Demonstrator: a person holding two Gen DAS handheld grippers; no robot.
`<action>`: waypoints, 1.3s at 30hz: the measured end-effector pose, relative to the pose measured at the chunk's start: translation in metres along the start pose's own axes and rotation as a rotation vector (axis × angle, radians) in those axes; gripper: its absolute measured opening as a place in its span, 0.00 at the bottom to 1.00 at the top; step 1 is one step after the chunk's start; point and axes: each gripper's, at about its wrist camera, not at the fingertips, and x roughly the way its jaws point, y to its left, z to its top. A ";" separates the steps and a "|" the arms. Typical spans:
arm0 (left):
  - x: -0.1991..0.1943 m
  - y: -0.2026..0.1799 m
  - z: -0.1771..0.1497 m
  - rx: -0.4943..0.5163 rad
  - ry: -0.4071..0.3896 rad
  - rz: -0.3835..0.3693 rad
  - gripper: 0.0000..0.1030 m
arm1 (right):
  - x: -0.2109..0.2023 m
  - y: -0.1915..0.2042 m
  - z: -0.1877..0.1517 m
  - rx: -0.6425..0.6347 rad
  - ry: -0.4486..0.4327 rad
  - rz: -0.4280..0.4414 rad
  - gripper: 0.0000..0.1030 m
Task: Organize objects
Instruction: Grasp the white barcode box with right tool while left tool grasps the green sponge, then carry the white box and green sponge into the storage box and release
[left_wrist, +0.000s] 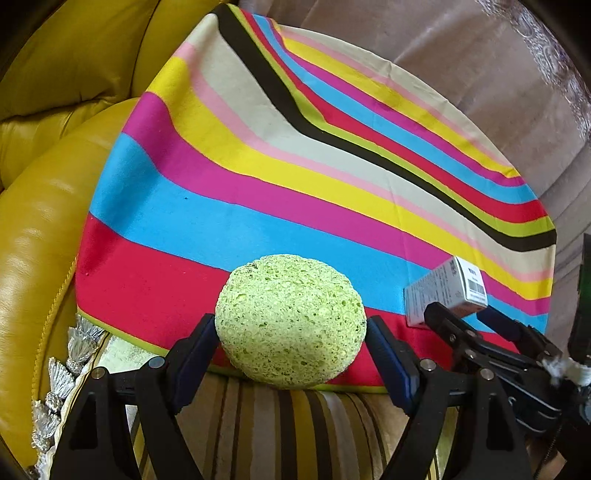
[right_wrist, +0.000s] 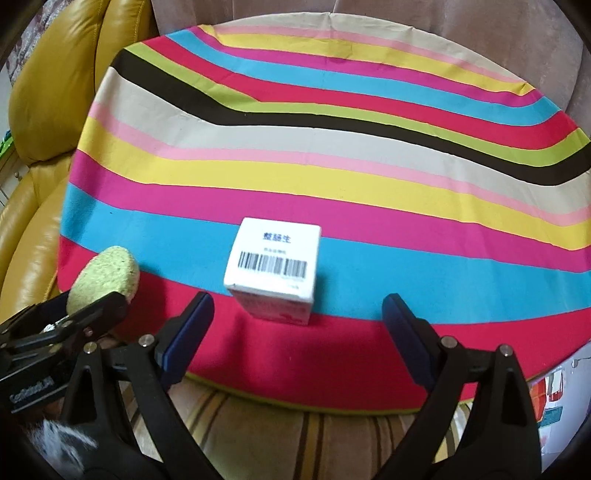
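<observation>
In the left wrist view, the left gripper (left_wrist: 290, 332) has its two blue-padded fingers (left_wrist: 195, 354) pressed against either side of a round green sponge (left_wrist: 290, 321), holding it; the sponge sits at the near edge of the striped cushion (left_wrist: 258, 177), over its red band, though whether it rests on the fabric or hangs just above it cannot be told; to the right, the right gripper (left_wrist: 465, 319) reaches in from the side, and a white box (left_wrist: 445, 291) with a barcode label lies just beyond its tips on the blue and red bands; from here the box hides how far those fingers stand apart; a yellow leather sofa (left_wrist: 44, 206) curves along the left, and a cloth with brown and yellow stripes (left_wrist: 288, 424) lies under the near edge of the cushion.

In the right wrist view, the right gripper (right_wrist: 298, 317) is spread wide, its fingers well apart and touching nothing; the white box (right_wrist: 273, 266) stands between and slightly ahead of them, barcode face up, straddling the line between the blue and red bands of the striped cushion (right_wrist: 332, 147); at the lower left the left gripper (right_wrist: 98, 295) clamps the green sponge (right_wrist: 105, 275), seen edge-on and tilted, near the cushion's left rim; the yellow leather sofa (right_wrist: 44, 92) rises behind on the left.
</observation>
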 end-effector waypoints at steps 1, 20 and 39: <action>0.002 0.001 0.001 -0.004 0.002 -0.001 0.78 | 0.002 0.000 0.001 -0.001 0.002 -0.005 0.84; -0.001 -0.016 0.008 0.083 -0.054 0.012 0.78 | 0.013 -0.007 0.003 0.036 0.033 -0.001 0.43; -0.007 -0.098 -0.010 0.272 -0.045 -0.079 0.78 | -0.037 -0.077 -0.038 0.188 0.005 -0.052 0.43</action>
